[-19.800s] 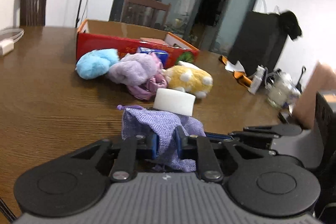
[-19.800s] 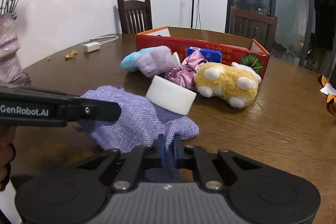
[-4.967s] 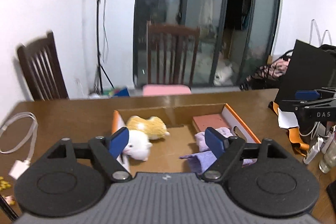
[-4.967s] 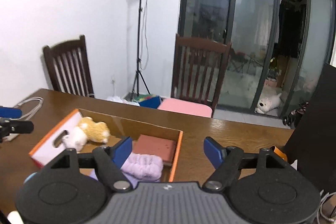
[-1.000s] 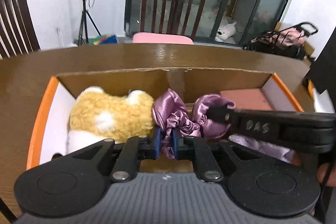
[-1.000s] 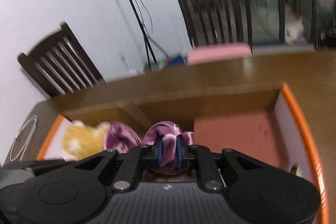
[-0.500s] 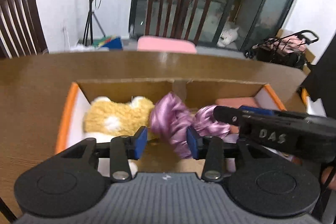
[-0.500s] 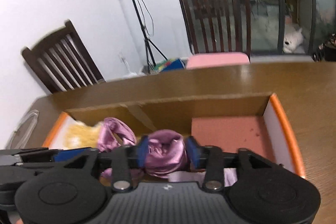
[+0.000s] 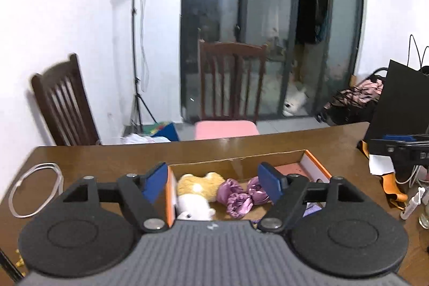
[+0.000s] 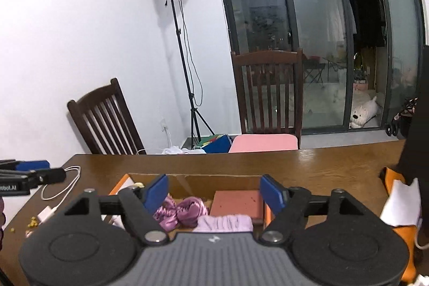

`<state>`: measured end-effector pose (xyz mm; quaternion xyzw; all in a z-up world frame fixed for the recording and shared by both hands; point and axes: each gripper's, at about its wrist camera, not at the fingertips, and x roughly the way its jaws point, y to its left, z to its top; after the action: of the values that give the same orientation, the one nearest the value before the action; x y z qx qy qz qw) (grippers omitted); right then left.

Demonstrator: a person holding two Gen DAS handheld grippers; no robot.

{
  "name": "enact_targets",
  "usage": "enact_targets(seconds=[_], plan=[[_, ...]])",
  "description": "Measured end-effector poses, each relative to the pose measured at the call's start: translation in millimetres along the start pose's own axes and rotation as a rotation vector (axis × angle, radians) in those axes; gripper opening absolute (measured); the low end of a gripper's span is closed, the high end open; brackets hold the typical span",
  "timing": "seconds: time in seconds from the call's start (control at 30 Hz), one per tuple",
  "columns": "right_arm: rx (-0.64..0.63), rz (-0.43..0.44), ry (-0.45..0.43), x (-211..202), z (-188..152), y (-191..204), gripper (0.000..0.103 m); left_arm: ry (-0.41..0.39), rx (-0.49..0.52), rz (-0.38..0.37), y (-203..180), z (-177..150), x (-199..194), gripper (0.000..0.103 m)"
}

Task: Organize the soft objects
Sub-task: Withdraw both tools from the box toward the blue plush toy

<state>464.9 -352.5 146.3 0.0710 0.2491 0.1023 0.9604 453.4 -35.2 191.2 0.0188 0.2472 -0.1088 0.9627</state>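
Note:
An open cardboard box (image 9: 313,166) with an orange rim lies on the brown table. Inside it lie a yellow and white plush toy (image 9: 197,192) at the left and a purple satin scrunchie (image 9: 238,196) in the middle. My left gripper (image 9: 214,180) is open and empty, raised above and behind the box. My right gripper (image 10: 214,190) is open and empty too, above the box's near side. In the right wrist view the scrunchie (image 10: 182,213) lies beside a lilac fuzzy cloth (image 10: 225,223) and a reddish pad (image 10: 237,203).
A white cable (image 9: 32,189) lies on the table at the left. Orange and white paper (image 10: 399,205) and small bottles (image 9: 413,201) sit at the right. Two wooden chairs (image 10: 268,90) and a light stand (image 10: 182,50) stand beyond the table. The other gripper's tip (image 10: 32,174) shows at left.
Both grippers let go of the purple scrunchie, opened wide and pulled up and back from the box. The scrunchie now lies in the box beside the plush toy.

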Motion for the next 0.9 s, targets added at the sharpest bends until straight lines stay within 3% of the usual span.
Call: enact_targets(seconds=[0.2, 0.27, 0.37, 0.43, 0.63, 0.77, 0.9], plan=[[-0.049, -0.02, -0.052, -55, -41, 2, 0.08, -0.111, 0.013, 0.024, -15, -59, -71, 0.089], [-0.045, 0.033, -0.058, -73, -66, 4, 0.087, -0.142, 0.023, 0.005, -17, -87, -95, 0.094], [-0.002, 0.128, -0.021, -93, -104, 7, 0.087, -0.164, 0.022, -0.052, -17, -132, -129, 0.1], [-0.004, 0.161, -0.01, -106, -129, 11, 0.087, -0.178, 0.023, -0.05, -15, -161, -146, 0.101], [-0.082, 0.24, -0.094, -161, -215, 23, 0.09, -0.11, 0.003, 0.054, -13, -238, -173, 0.102], [-0.01, 0.247, -0.005, -176, -260, 17, 0.09, -0.01, -0.071, 0.041, -9, -268, -171, 0.102], [-0.077, 0.198, 0.032, -180, -271, 21, 0.09, -0.011, -0.088, 0.035, 1, -267, -159, 0.102]])
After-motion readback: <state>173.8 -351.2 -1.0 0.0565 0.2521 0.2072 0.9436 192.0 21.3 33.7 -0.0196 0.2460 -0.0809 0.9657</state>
